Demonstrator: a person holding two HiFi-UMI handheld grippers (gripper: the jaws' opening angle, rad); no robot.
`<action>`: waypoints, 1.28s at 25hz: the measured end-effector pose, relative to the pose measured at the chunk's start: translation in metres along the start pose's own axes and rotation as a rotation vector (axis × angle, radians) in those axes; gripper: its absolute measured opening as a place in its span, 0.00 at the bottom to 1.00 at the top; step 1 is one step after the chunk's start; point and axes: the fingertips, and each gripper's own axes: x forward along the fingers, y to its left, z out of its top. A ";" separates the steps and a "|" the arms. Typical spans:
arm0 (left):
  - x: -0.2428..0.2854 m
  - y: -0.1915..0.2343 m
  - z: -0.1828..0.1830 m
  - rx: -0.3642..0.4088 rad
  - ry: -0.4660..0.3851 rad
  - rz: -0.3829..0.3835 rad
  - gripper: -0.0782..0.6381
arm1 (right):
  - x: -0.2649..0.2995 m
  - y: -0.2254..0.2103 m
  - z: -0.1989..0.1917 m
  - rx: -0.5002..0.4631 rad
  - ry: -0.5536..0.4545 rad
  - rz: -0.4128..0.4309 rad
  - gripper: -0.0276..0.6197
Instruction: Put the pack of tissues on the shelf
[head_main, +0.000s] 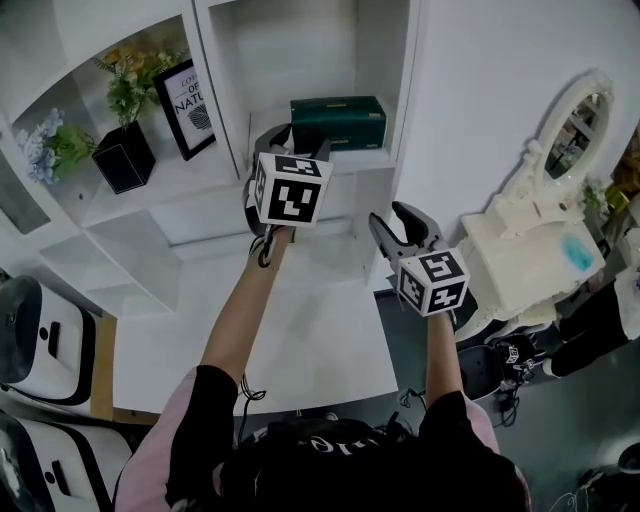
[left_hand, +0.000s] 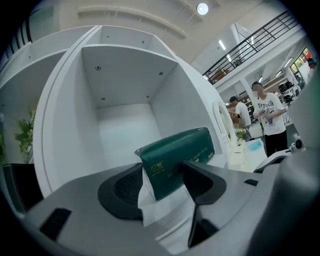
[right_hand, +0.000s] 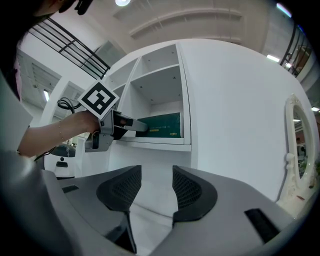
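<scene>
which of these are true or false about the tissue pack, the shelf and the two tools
1. The green tissue pack lies on the shelf. True.
2. The right tool holds the pack. False: its jaws stand apart with nothing between them, and it is lower down, away from the pack.
3. The left tool points at the pack in its compartment. True.
4. The pack shares its compartment with the potted plant. False: the plant stands in the compartment to the left.
5. A framed picture stands beside the potted plant. True.
</scene>
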 end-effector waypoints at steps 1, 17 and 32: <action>0.000 -0.001 0.000 0.010 0.000 -0.005 0.47 | 0.000 0.002 -0.001 0.002 0.001 0.004 0.37; -0.110 -0.016 -0.030 -0.052 -0.172 -0.246 0.47 | -0.002 0.083 -0.025 0.072 0.024 0.091 0.37; -0.264 -0.001 -0.139 -0.181 -0.156 -0.397 0.45 | -0.021 0.223 -0.027 0.143 0.026 0.099 0.37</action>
